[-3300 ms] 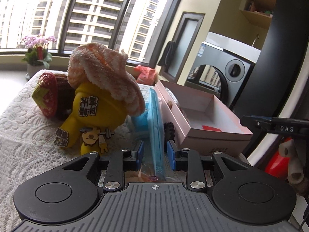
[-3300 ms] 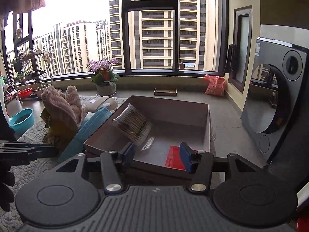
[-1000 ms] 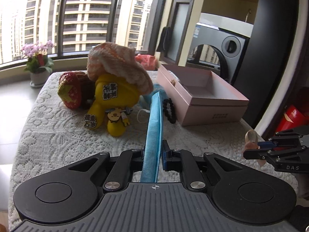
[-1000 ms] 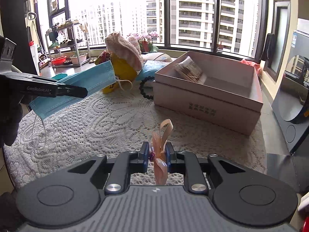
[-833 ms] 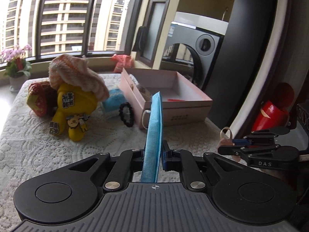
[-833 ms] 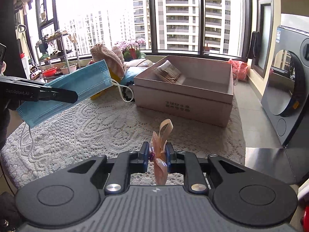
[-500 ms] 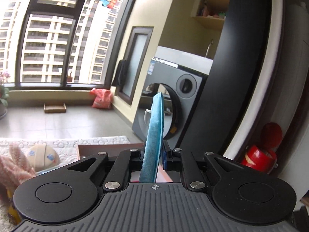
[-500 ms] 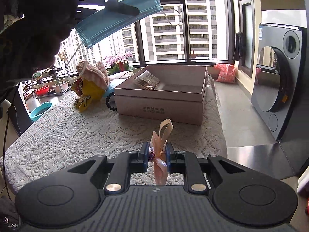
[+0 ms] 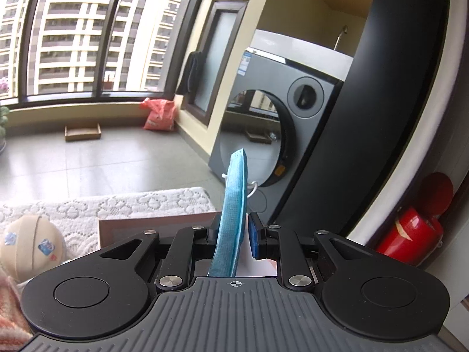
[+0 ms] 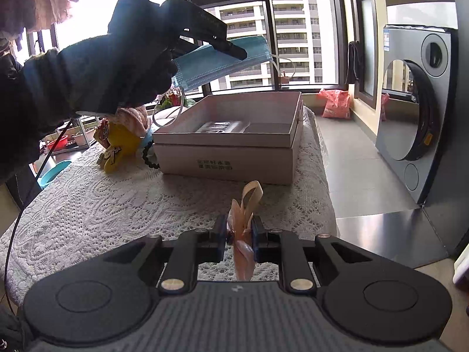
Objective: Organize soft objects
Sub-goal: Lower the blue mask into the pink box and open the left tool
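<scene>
right wrist view: left gripper, jaws just eased apart around the blue pleated face mask, hangs above the open pink cardboard box; right gripper clamps a peach ribbon bow.

The pink box stands open at the far right part of the lace-covered table, with nothing above its mouth but the blue mask that the left gripper holds over its left rim. Inside, a packet takes the left half; the right half is bare. The near stretch of table up to the box's front wall is free. At the box's left side crowd a black ring, a yellow plush toy and a knitted cloth.
</scene>
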Motion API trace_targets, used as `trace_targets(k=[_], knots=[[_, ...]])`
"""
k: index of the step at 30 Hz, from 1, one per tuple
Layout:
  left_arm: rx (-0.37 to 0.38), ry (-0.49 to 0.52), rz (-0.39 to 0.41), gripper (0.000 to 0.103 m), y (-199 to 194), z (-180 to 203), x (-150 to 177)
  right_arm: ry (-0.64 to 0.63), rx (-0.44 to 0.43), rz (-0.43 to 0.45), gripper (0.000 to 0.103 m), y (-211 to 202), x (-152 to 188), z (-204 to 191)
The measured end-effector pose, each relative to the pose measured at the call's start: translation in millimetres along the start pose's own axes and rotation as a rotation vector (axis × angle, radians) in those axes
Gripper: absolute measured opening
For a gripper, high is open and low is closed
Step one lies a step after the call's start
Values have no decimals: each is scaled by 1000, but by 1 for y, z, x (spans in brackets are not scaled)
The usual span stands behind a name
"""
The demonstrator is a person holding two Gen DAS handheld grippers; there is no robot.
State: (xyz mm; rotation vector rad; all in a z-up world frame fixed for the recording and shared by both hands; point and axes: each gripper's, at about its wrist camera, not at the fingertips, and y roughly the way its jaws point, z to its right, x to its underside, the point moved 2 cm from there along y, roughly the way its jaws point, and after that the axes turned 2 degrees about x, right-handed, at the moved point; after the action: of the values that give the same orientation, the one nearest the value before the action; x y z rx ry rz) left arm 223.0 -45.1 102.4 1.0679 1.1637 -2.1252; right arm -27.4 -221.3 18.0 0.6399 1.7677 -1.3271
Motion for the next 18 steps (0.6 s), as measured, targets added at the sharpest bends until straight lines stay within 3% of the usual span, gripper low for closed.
trace_targets(k=[2, 4, 6, 7, 8, 10, 11, 12, 14, 18], knots=[[-43, 35, -25, 19, 5, 4, -12, 5, -7, -9, 17, 4, 1, -1], [-87, 93, -103, 19, 12, 11, -19, 5, -12, -15, 17, 7, 3, -2], [-66, 123, -150, 19, 18, 14, -26, 9, -13, -19, 17, 10, 5, -2], [-25, 121, -116, 19, 15, 15, -31, 13, -15, -21, 17, 11, 5, -1], [24, 110, -33, 20, 7, 16, -35, 18, -16, -24, 17, 13, 6, -1], [121, 65, 195, 20, -13, 14, -38, 25, -19, -31, 17, 15, 8, 0], [154, 41, 254, 20, -16, 12, -36, 25, -21, -32, 17, 15, 9, -1], [169, 20, 247, 20, -12, 10, -33, 22, -23, -30, 17, 15, 10, -1], [135, 6, 81, 20, 12, 8, -22, 20, -28, -26, 17, 14, 12, -2], [-13, 1, -292, 20, 56, -8, 21, 21, -34, -32, 17, 16, 14, -3]])
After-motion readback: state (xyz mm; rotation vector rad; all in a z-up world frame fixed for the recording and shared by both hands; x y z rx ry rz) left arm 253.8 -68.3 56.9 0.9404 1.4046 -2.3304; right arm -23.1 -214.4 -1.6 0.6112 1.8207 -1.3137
